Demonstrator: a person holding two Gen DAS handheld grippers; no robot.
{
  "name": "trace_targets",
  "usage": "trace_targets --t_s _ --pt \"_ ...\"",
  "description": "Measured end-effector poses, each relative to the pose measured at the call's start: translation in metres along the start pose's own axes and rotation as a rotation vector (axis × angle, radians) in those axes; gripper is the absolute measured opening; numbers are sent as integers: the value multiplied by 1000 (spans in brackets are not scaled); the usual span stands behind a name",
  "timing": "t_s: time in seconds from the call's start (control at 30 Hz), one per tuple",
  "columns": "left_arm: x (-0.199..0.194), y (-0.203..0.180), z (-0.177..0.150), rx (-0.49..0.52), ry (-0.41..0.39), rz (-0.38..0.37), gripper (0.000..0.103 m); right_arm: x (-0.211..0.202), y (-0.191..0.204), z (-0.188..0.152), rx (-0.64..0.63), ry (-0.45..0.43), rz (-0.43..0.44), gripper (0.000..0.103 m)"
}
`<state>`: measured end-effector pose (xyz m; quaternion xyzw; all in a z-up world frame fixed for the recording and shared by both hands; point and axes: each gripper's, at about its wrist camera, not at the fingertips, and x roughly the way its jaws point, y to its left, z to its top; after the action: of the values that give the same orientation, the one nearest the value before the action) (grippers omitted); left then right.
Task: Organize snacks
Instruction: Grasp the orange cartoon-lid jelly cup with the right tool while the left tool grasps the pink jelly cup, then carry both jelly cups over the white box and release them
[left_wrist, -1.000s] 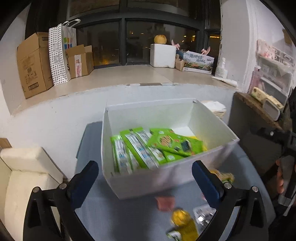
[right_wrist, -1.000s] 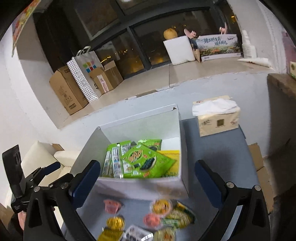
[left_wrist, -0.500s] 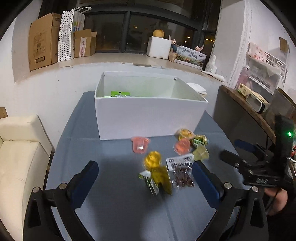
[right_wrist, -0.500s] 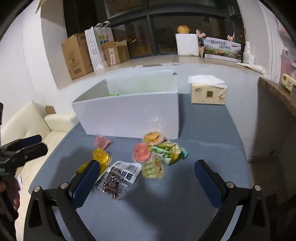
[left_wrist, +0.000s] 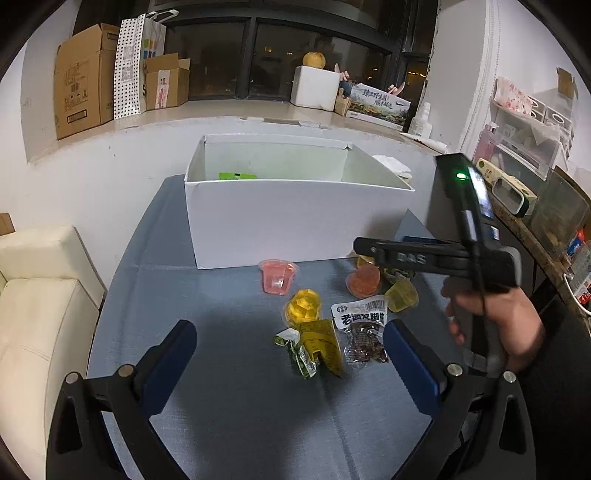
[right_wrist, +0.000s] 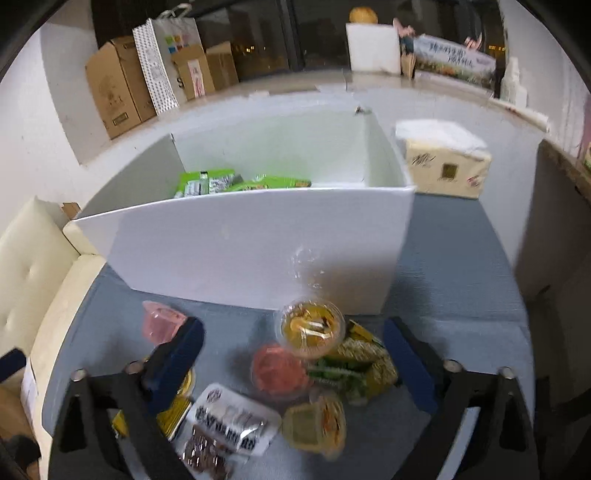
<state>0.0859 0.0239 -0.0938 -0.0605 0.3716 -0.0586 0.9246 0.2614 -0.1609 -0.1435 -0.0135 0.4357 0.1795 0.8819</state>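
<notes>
Partway, I judge: green packets (right_wrist: 207, 181) already lie in the white box (right_wrist: 258, 236), while jelly cups (right_wrist: 312, 328) and pouches (left_wrist: 364, 332) wait on the table (left_wrist: 221, 387). My right gripper (right_wrist: 291, 354) is closing over them, nothing gripped; left gripper (left_wrist: 290, 363) released.

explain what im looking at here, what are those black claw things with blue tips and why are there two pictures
No robot here: a person holds a handheld gripper in each hand, each with two blue-padded fingers and a wide-angle camera looking along them. One picture comes from the left gripper, the other from the right gripper. In the left view you can see the person's hand holding the right tool.

On the blue-grey table stands a white box with green snack packets already inside. In front of it lie loose snacks: small jelly cups such as a pink one, a clear pack of dark dried snacks and a yellow-green packet.

Neither tool holds anything. The right one's fingers are closing over the snack pile, not yet pressing on any item.
</notes>
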Motion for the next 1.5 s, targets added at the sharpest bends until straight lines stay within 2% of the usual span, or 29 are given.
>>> trace_targets --t_s 0.07,0.13,0.2,0.47,0.7,0.97,1.07,1.23,1.3,1.37,1.4,1.5 --pt "5 2 1 -10 11 2 103 16 -2 2 10 57 -26 68" --pt "9 5 3 -16 23 -9 103 23 -2 1 11 63 -30 67" --pt "11 7 4 -21 21 -6 103 26 -3 0 9 75 -28 52" --pt "31 12 13 -16 44 30 103 0 2 -9 -28 17 -13 52" --pt "64 11 22 18 79 54 103 -55 12 -30 -70 -67 9 52" --pt "109 3 36 50 118 79 103 -118 6 -57 -30 -163 79 52" --pt "124 6 39 19 129 76 103 -133 0 -68 -12 -185 104 52" --pt "146 9 42 8 151 110 102 -135 -6 -73 -12 -185 115 52" --pt "154 9 41 15 170 108 96 -136 -8 -74 0 -188 126 52" --pt "157 9 40 30 175 119 57 -137 -8 -74 1 -195 133 52" --pt "159 8 40 34 187 106 53 -138 -8 -75 -1 -194 136 52" --pt "154 8 38 37 180 106 52 -140 -8 -75 5 -202 146 52"
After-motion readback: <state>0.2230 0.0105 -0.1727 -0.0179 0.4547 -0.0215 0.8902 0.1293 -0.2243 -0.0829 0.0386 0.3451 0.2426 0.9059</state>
